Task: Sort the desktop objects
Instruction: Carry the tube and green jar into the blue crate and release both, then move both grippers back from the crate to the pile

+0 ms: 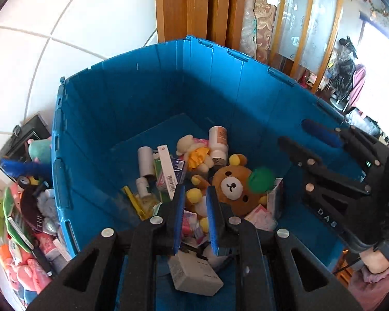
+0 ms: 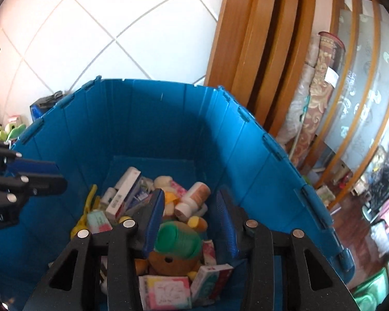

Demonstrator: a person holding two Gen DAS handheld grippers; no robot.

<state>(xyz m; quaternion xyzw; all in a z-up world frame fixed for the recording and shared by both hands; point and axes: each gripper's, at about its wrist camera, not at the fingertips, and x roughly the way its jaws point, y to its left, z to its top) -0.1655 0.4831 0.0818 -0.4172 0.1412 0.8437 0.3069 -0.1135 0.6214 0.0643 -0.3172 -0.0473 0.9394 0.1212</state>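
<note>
A tall blue bin [image 1: 142,49] [image 2: 155,80] holds several toys, boxes and bottles, among them a brown bear plush [image 1: 233,186] [image 2: 168,261]. My left gripper [image 1: 194,204] [image 2: 57,176] hangs over the bin with its blue pads close together and nothing between them. My right gripper [image 2: 192,207] [image 1: 293,132] is open above the bin's right side. A blurred green round object [image 2: 179,238] [image 1: 262,178] sits below its fingers over the bear, and the right pad stands apart from it. A grey-white box [image 1: 194,274] lies under the left fingers.
A heap of plush toys and packets [image 1: 18,220] lies outside the bin to its left. A wooden door frame [image 1: 194,5] and rolled carpets [image 2: 319,90] stand behind the bin. White tiled wall [image 2: 90,26] is at the back left. A person's hand [image 1: 376,259] holds the right gripper.
</note>
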